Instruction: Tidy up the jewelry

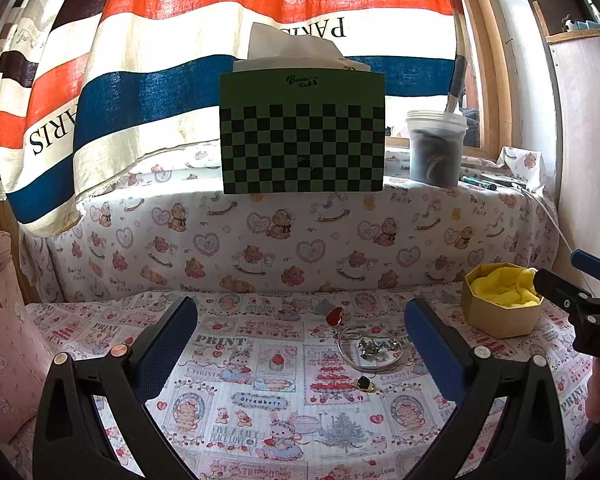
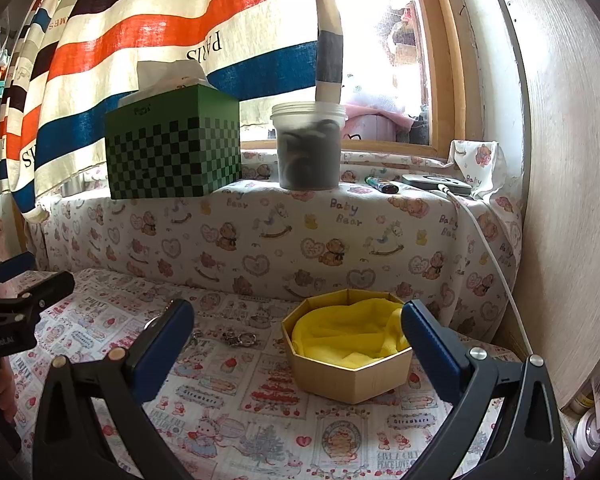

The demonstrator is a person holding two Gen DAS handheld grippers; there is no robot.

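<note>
Jewelry lies on the patterned cloth in the left wrist view: a red heart pendant (image 1: 335, 315), a silver bangle with charms (image 1: 371, 347) and a small black-and-gold piece (image 1: 365, 381). A tan octagonal box (image 1: 501, 306) lined with yellow cloth stands to their right; it also shows in the right wrist view (image 2: 350, 372). My left gripper (image 1: 300, 344) is open and empty, just short of the jewelry. My right gripper (image 2: 298, 344) is open and empty, with the box between its fingers. Silver charms (image 2: 240, 338) lie left of the box.
A green checkered tissue box (image 1: 302, 132) and a clear plastic tub (image 1: 437, 146) stand on the raised ledge behind. A lighter (image 2: 381, 185) and a device with a white cable (image 2: 436, 184) lie at the ledge's right end. A striped curtain (image 1: 180, 60) hangs behind, a wooden panel (image 2: 572, 200) to the right.
</note>
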